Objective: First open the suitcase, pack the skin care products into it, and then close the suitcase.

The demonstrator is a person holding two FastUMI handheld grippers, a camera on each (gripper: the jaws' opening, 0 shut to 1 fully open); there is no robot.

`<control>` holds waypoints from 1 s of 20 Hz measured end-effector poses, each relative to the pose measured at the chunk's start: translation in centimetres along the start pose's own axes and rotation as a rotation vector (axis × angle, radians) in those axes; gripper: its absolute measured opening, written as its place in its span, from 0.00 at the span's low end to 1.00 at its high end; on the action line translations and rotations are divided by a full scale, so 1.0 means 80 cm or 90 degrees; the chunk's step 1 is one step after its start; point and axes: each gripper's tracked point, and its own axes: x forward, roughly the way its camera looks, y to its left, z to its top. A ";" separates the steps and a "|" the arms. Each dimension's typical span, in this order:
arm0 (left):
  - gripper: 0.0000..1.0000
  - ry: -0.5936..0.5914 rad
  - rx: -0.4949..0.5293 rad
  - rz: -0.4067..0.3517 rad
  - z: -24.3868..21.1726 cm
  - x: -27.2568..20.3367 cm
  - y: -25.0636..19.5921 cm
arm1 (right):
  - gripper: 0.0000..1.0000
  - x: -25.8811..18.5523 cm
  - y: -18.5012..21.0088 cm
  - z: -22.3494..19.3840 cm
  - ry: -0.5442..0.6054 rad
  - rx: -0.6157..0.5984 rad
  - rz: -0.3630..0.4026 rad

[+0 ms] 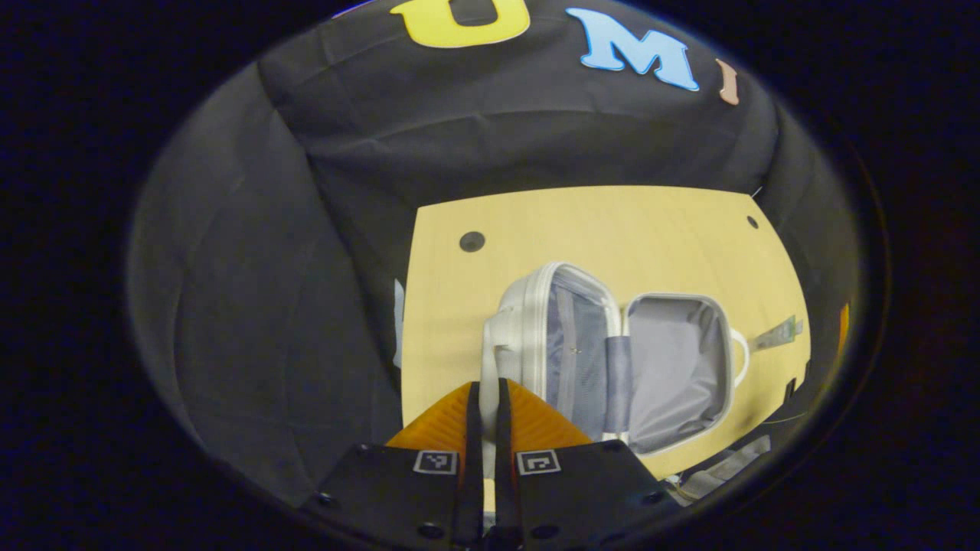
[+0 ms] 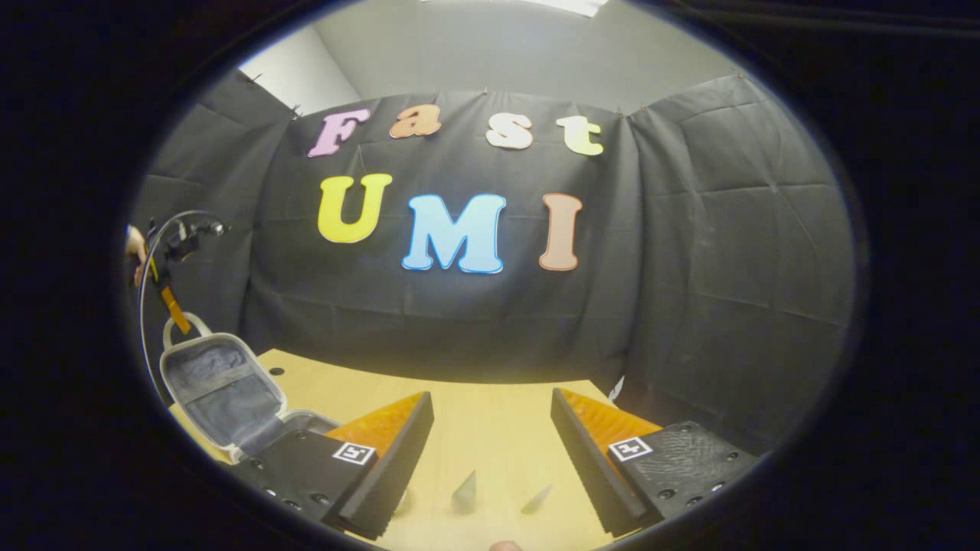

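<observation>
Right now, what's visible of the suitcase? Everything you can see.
The suitcase is a small white hard-shell case with rounded corners, lying open on the wooden table. Both halves show grey fabric lining with straps, and look empty. A white loop handle sits on the lid's edge; the left gripper, fingers nearly together, is pinching it, propping the lid up.

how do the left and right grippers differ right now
The left gripper has its fingers closed on the suitcase's white handle; the right gripper is wide open and holds nothing. The left one is at the open suitcase, lifting its lid; the right one hangs above bare table, beside the case. Both point forward over the same wooden table.
</observation>
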 end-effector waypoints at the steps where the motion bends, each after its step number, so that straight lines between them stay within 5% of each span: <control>1: 0.14 0.004 -0.003 0.007 -0.009 0.022 0.019 | 0.94 -0.001 0.000 0.004 -0.001 -0.004 -0.008; 11: 0.14 0.047 -0.065 -0.011 -0.106 0.199 0.103 | 0.94 0.000 0.020 0.009 0.029 -0.018 -0.022; 20: 0.29 0.006 -0.116 -0.007 -0.117 0.204 0.117 | 0.94 -0.003 0.034 0.012 0.025 -0.027 -0.007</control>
